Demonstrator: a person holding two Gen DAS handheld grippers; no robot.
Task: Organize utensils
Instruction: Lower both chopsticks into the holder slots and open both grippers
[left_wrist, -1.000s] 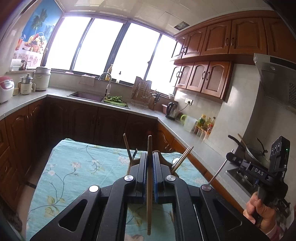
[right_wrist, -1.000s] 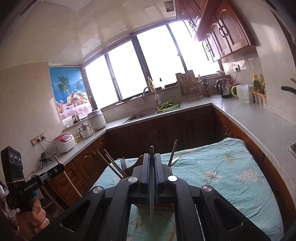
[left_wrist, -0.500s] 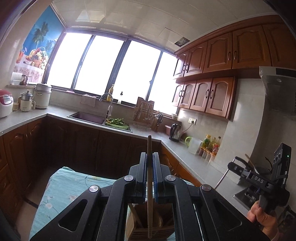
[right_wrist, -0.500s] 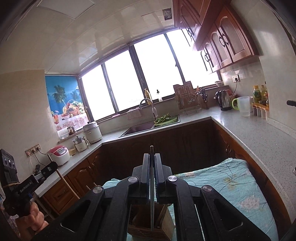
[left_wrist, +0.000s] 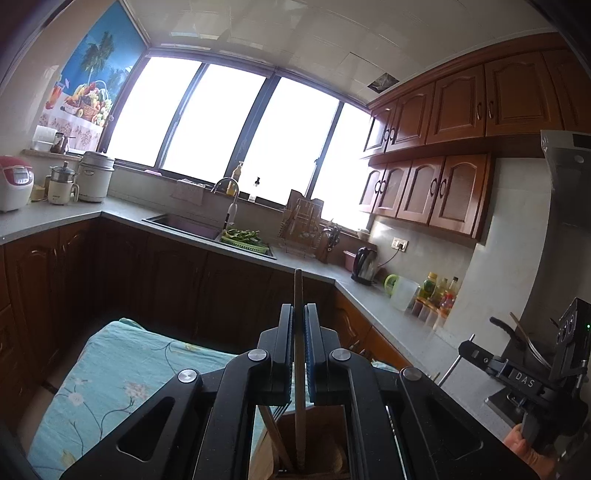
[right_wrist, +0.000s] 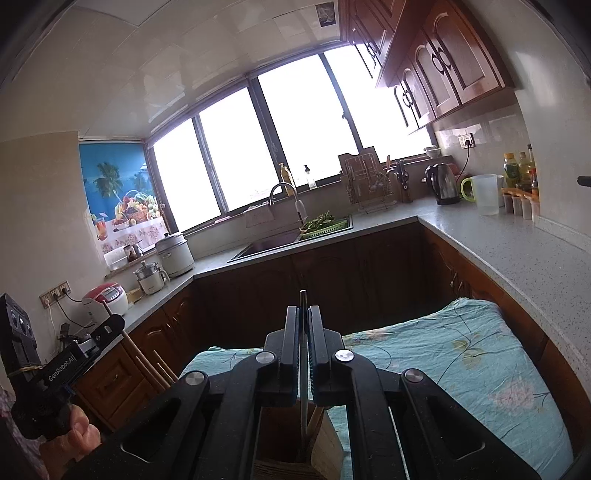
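Note:
My left gripper (left_wrist: 298, 314) is shut on a wooden utensil handle (left_wrist: 298, 365), held upright; its lower end dips into a wooden utensil holder (left_wrist: 314, 443) seen under the jaws. My right gripper (right_wrist: 303, 314) is shut on a thin metal utensil (right_wrist: 303, 398), also upright, its lower end inside the same wooden holder (right_wrist: 288, 443). Wooden chopsticks (right_wrist: 147, 365) stick up at the left in the right wrist view. Each gripper shows in the other's view: the right one (left_wrist: 532, 373) and the left one (right_wrist: 55, 365).
A table with a teal floral cloth (left_wrist: 110, 384) (right_wrist: 443, 354) lies below both grippers. Dark wooden cabinets and a grey countertop (right_wrist: 498, 247) run around the room, with a sink (left_wrist: 184, 223), kettle (right_wrist: 441, 184), jug (right_wrist: 484, 194) and bottles.
Both grippers have risen and tilted upward, so less of the table shows. The holder now sits directly under both jaws, and both utensils' lower ends stand in it.

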